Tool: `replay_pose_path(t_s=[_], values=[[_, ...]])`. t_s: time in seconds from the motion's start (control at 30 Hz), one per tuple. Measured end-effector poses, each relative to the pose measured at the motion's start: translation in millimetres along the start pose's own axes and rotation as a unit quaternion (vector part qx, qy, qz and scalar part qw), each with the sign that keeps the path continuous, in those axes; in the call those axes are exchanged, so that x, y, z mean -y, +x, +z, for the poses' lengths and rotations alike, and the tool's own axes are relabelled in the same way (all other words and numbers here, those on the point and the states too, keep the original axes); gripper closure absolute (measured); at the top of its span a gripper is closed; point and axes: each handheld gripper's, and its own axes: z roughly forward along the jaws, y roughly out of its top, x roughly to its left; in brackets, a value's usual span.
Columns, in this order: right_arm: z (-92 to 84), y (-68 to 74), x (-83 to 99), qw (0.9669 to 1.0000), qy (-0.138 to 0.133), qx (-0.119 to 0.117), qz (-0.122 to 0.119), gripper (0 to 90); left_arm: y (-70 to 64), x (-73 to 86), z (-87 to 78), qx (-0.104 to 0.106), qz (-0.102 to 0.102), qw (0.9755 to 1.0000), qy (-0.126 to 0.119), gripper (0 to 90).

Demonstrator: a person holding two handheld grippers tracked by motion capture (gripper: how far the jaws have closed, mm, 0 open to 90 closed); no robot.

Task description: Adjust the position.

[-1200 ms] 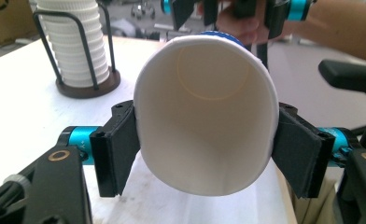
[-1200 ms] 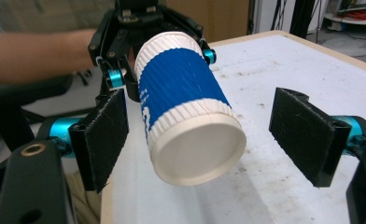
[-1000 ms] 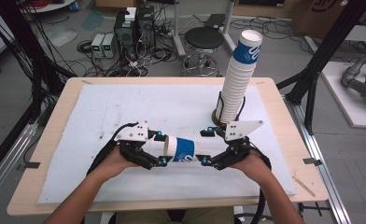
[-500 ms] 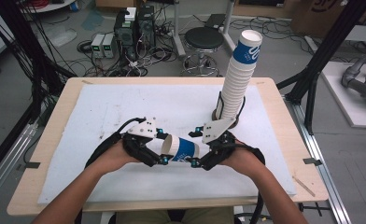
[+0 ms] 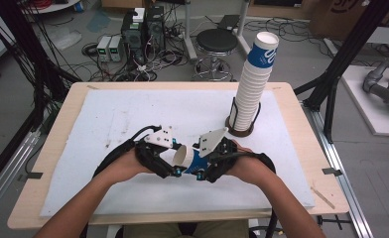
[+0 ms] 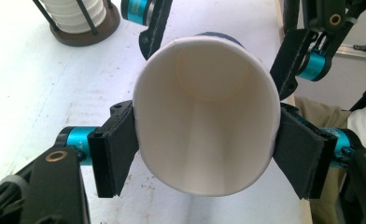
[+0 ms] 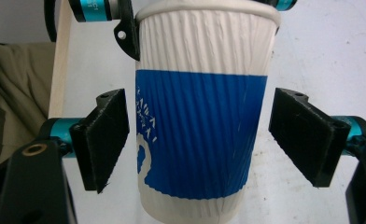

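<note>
Pretty cluttered workshop around the wooden table, which has a white mat over most of its top. The floor is plain grey concrete. Just behind the table there's a round black stool, and to the stool's left sit some computer boxes in a tangle of cables. Black metal frame legs stand at the table's right. Lighting is even, no hard shadows.
</note>
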Motion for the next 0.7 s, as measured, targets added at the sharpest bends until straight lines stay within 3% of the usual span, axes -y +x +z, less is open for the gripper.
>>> replay_pose_path(t_s=[0.3, 0.37, 0.7], values=[[10.3, 1.8, -3.6, 0.9993, 0.034, -0.003, -0.013, 20.9, -2.8, -3.1, 4.5, -0.002, 0.006, 0.9999, 0.012, 27.6], [11.9, 2.1, -3.8, 0.9991, 0.039, -0.006, -0.015, 26.4, -3.1, -3.4, 5.1, -0.001, 0.009, 0.9998, 0.016, 27.6], [14.5, 2.5, -4.0, 0.9989, 0.046, -0.009, -0.008, 27.1, -5.1, -4.1, 8.7, -0.009, 0.007, 0.9997, 0.023, 25.1]])
